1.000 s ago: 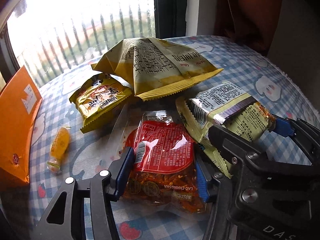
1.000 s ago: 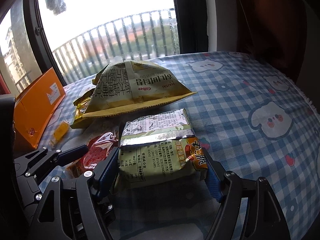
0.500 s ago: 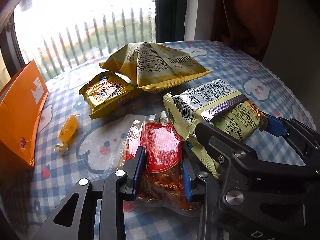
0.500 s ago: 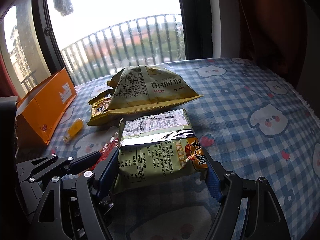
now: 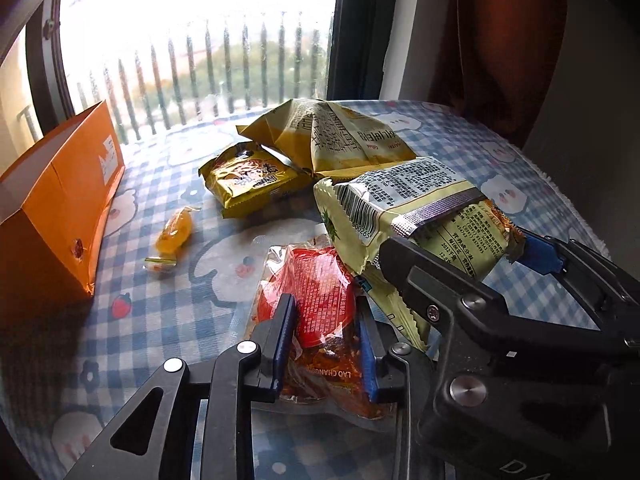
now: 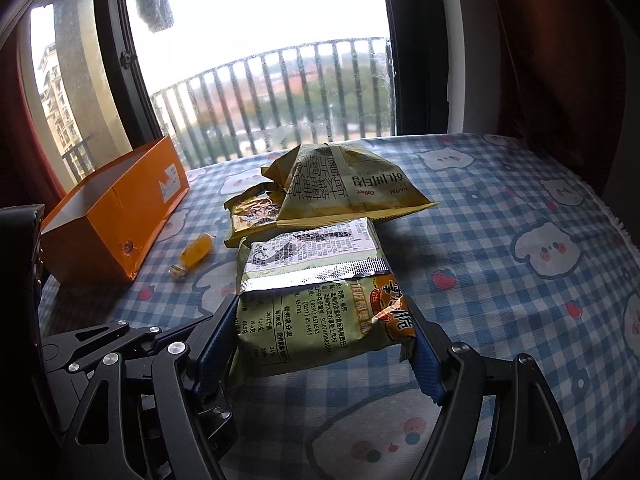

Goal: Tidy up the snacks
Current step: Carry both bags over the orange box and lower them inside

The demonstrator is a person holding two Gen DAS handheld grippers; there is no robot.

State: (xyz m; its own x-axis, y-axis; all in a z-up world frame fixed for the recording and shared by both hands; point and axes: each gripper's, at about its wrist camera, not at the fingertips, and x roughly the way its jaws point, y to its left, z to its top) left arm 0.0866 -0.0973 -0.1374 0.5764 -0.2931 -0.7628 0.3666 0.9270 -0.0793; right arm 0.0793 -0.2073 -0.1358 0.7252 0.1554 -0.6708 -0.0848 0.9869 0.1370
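Left wrist: our left gripper (image 5: pixel 325 344), jaws just closing, pinches red snack pouch (image 5: pixel 320 296), right of orange box (image 5: pixel 60 216).
Right wrist: our right gripper (image 6: pixel 316 344) clamps green snack pack (image 6: pixel 320 300), lifted. Next, we judge: carry both into box.

Blue-and-white checked table cloth (image 6: pixel 500 208) with white bear faces. Orange box (image 6: pixel 116 216). Pale green, silver-seamed packet (image 6: pixel 320 300) between right gripper (image 6: pixel 316 356) blue pads; clear-and-red pouch (image 5: pixel 320 312) in left gripper (image 5: pixel 326 352). Yellow bags (image 5: pixel 332 140) ahead.

left gripper (image 5: pixel 326 344): fingers just closing, clamped | right gripper (image 6: pixel 316 354): clamped wide
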